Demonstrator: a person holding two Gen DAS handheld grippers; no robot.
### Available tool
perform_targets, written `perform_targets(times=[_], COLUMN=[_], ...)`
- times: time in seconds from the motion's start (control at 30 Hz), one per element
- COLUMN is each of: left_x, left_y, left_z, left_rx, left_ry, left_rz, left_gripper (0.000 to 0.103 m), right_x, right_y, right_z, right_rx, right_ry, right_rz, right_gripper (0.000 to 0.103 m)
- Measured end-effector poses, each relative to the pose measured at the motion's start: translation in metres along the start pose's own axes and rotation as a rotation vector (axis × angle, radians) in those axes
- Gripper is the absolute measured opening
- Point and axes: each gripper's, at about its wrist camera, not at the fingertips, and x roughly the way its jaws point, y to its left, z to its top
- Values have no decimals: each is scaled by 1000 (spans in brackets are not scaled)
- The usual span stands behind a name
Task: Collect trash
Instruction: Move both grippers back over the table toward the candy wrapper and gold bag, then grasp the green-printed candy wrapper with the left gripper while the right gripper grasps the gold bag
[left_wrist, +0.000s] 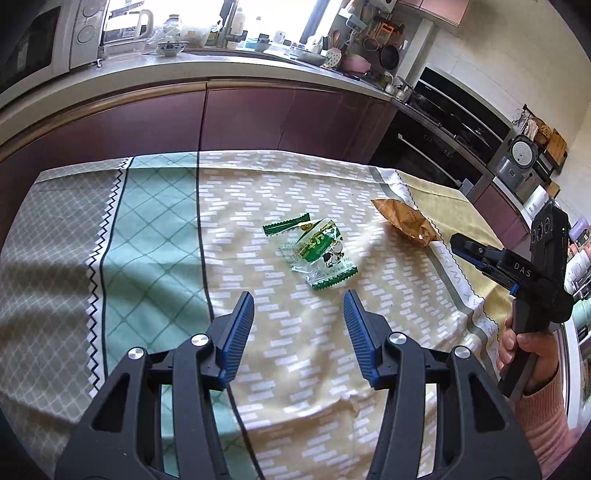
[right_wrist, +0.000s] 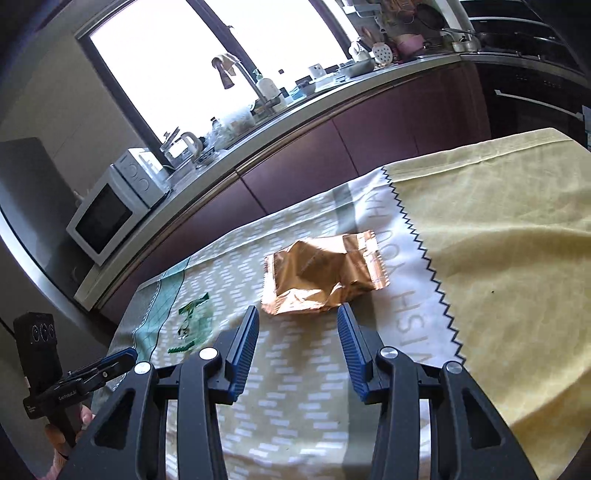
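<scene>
A crumpled green-and-white snack wrapper (left_wrist: 317, 254) lies on the patterned tablecloth (left_wrist: 166, 229), with a small green strip wrapper (left_wrist: 286, 224) just behind it. My left gripper (left_wrist: 298, 301) stands open a little short of them, nothing between its blue pads. A crumpled gold foil wrapper (right_wrist: 321, 273) lies near the cloth's white lettered band. My right gripper (right_wrist: 298, 314) is open just in front of it, empty. The left wrist view shows the gold wrapper (left_wrist: 406, 221) and the right gripper (left_wrist: 458, 245), held by a hand in a pink sleeve. The green wrappers (right_wrist: 192, 325) appear blurred in the right wrist view.
A kitchen counter (left_wrist: 221, 70) with purple cabinet fronts runs behind the table, holding a microwave (right_wrist: 107, 214), a kettle, a sink tap and dishes. An oven (left_wrist: 450, 147) and shelves stand at the right. The yellow part of the cloth (right_wrist: 517, 240) lies to the right.
</scene>
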Motion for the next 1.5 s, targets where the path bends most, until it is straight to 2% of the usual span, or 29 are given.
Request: perform_targets(times=[0.13,0.27,0.43,0.6,0.83,0.9,1.0,1.23,1.5], left_x=[16,33,49,67,75,77,77,73,54], left_y=[-6,-9,-11,-16,-22,-24,-26,-29,-33], left_z=[13,23,29,28,28,28,27,23,10], left_rx=[-7,-18,-16,-4,43,56,63,87,128], left_ry=[23,39,61,97,89,85,81,68,38], left_rz=[-6,28,53,65,75,78,75,67,77], left_gripper=[50,50,50,51,52,48,45,33,25], right_x=[9,21,35,46,52,53,54,53,41], right_y=[-19,-28,-36,-33,-27,-27,-26,-25,-22], right_z=[13,23,31,33,31,31,30,29,23], right_rx=[30,46,67,54,27,27,31,23,22], right_ry=[2,14,36,72,86,87,99,98,73], right_rz=[-19,-29,-32,-15,-6,-6,2,21,67], right_gripper=[42,48,49,49,50,45,29,16,15])
